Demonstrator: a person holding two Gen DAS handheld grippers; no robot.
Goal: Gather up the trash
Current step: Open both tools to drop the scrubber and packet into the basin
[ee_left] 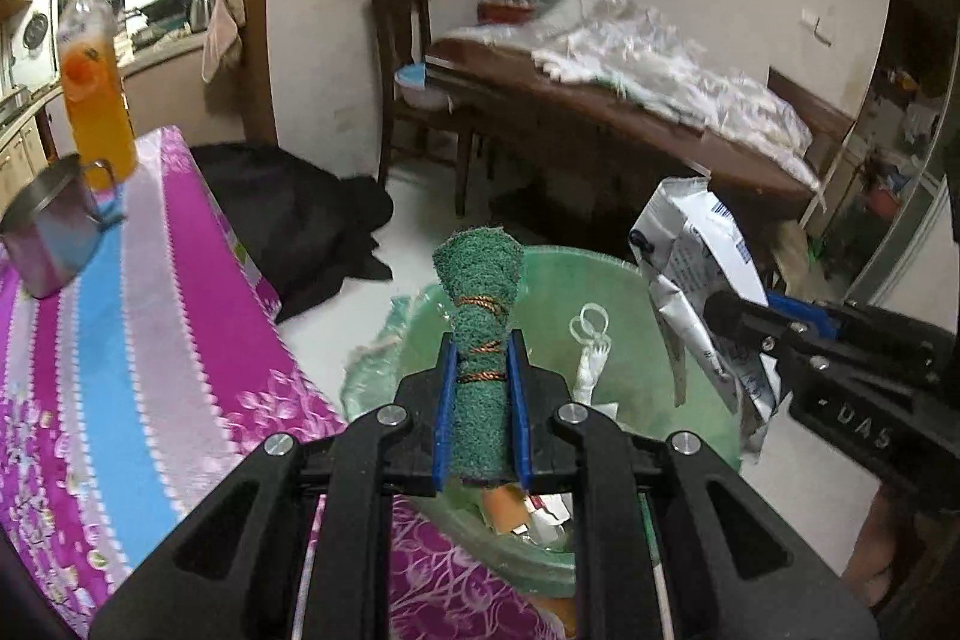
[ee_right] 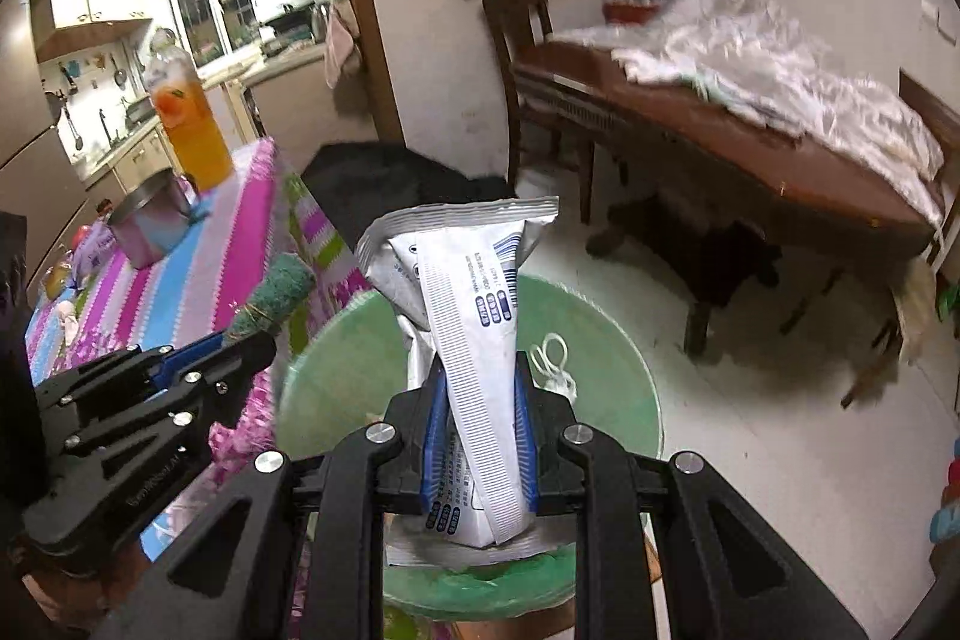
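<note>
My left gripper (ee_left: 480,358) is shut on a rolled green scouring pad (ee_left: 480,316) bound with copper wire, held above the green-lined trash bin (ee_left: 672,298). My right gripper (ee_right: 480,382) is shut on a crumpled white and silver wrapper (ee_right: 474,292) with blue print, also held over the bin (ee_right: 342,370). In the left wrist view the right gripper (ee_left: 726,316) and the wrapper (ee_left: 696,268) are at the right. In the right wrist view the left gripper (ee_right: 252,334) and the pad (ee_right: 276,292) are at the left. White trash (ee_left: 591,346) lies in the bin.
A table with a pink and blue striped cloth (ee_left: 120,340) is at the left, bearing a steel mug (ee_left: 48,226) and an orange drink bottle (ee_left: 96,94). A black bag (ee_left: 288,214) lies on the floor. A brown table with white cloth (ee_left: 660,88) and a chair (ee_left: 408,58) stand behind.
</note>
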